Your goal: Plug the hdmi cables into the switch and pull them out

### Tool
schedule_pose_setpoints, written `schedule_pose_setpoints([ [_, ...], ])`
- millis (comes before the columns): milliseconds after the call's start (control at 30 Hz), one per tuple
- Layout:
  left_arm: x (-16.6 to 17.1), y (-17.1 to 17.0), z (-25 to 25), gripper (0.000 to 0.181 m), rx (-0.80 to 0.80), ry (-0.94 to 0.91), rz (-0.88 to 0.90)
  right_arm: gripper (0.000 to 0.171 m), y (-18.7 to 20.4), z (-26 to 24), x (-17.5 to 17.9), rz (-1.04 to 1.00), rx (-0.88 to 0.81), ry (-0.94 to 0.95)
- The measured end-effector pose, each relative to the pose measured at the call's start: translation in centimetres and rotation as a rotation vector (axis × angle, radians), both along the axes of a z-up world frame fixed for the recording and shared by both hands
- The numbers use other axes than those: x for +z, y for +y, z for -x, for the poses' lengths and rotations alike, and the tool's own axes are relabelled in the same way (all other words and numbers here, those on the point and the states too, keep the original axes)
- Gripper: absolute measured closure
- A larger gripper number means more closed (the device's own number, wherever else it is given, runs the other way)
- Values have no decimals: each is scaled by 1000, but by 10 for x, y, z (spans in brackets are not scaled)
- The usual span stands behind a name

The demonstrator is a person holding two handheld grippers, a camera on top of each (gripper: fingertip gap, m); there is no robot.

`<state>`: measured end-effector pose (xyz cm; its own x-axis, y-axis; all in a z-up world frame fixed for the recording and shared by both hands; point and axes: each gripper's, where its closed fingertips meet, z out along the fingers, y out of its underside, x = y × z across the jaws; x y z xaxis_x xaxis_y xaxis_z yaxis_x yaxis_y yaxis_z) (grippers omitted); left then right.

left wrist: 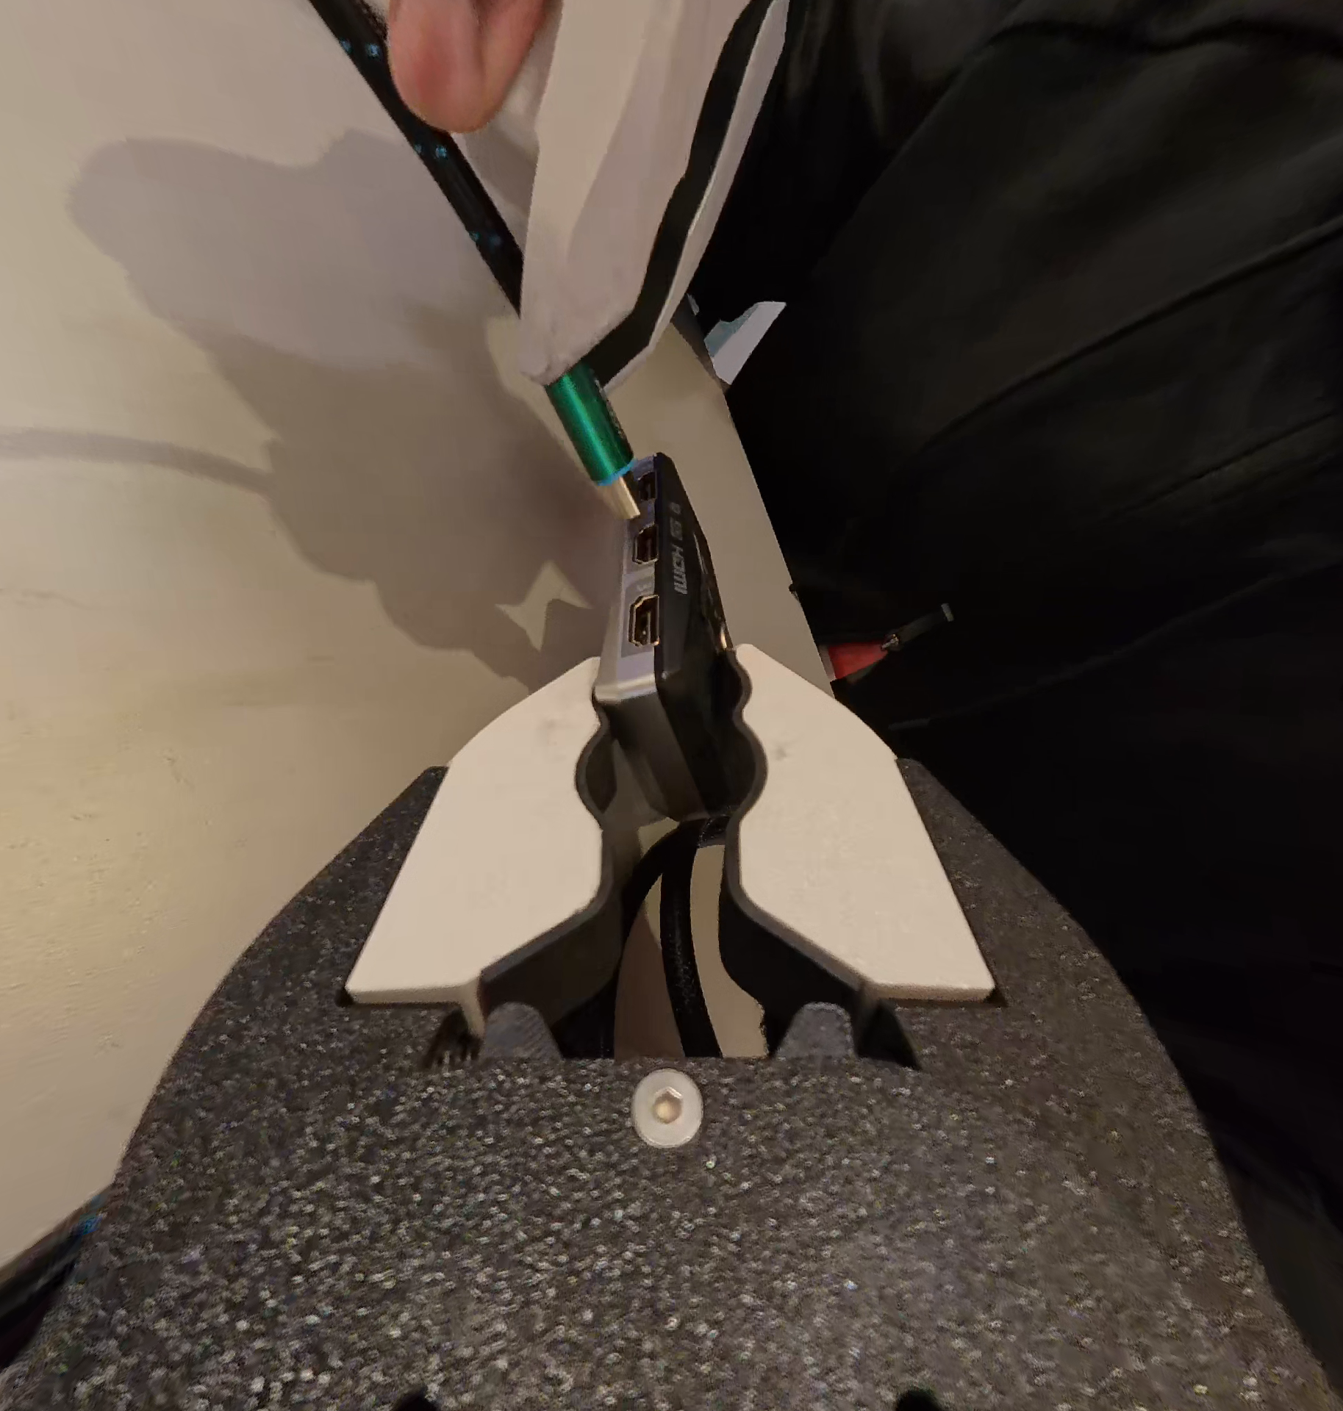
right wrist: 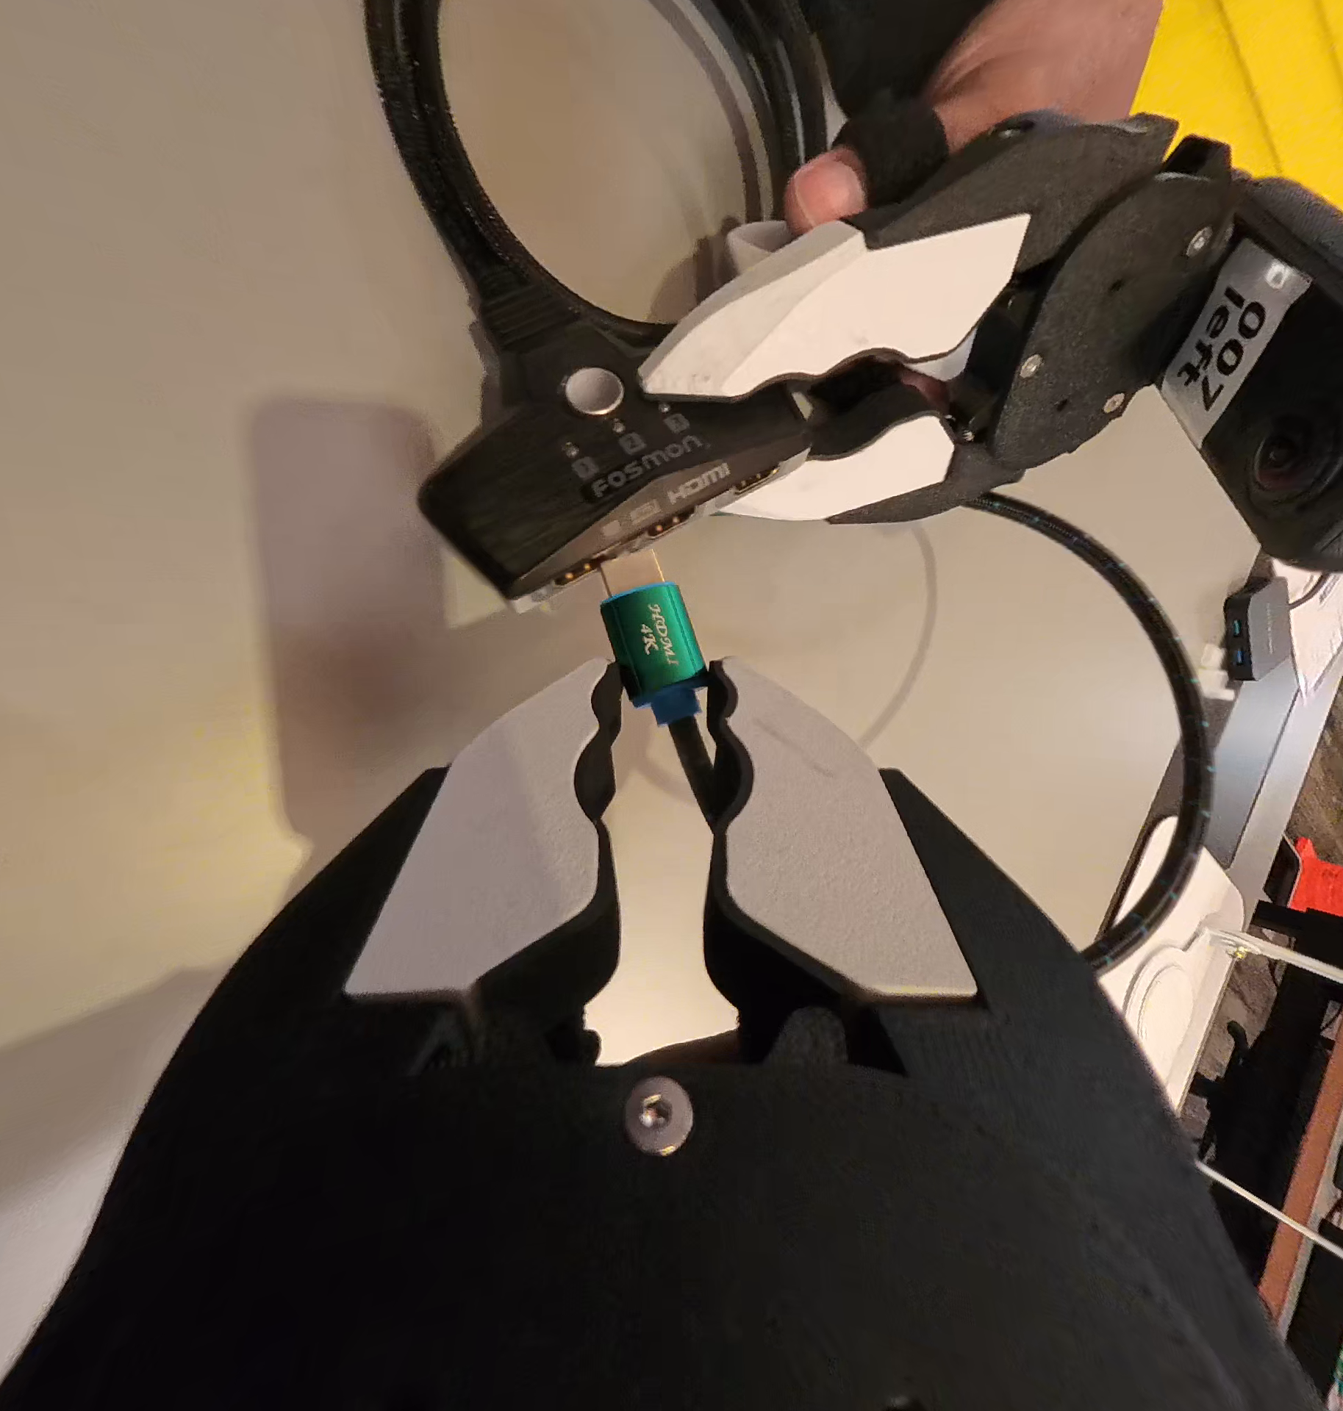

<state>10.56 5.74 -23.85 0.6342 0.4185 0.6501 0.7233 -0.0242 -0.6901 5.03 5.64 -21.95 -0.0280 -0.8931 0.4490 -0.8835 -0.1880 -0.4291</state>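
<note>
My left gripper (left wrist: 672,687) is shut on the black HDMI switch (left wrist: 672,595), held up off the cream table with its three ports facing left. It also shows in the right wrist view (right wrist: 721,427), clamped on the switch (right wrist: 576,473). My right gripper (right wrist: 664,676) is shut on a green HDMI plug (right wrist: 653,645) at its blue collar. The plug's metal tip (right wrist: 634,576) touches the switch's port face between the far and middle ports; I cannot tell whether it is inside a port. In the left wrist view the green plug (left wrist: 588,431) comes down from the right gripper's fingers (left wrist: 576,252).
The switch's own black braided cable (right wrist: 416,175) loops over the table (right wrist: 156,305). The green plug's cable (right wrist: 1180,687) curves to the right. A person in black clothing (left wrist: 1073,458) stands close on the right. A grey hub (right wrist: 1256,634) and shelves lie beyond the table edge. The gap from one gripper's tips to the other's is roughly 6 cm.
</note>
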Motion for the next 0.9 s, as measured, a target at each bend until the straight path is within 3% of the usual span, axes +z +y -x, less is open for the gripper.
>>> schedule_pose_setpoints([
  [467,0,2,-3,155,-36,24,11,150,13,-4,-4,3,37,32],
  [900,-2,4,-4,155,-41,9,30,151,16,-5,-5,78,49,197],
])
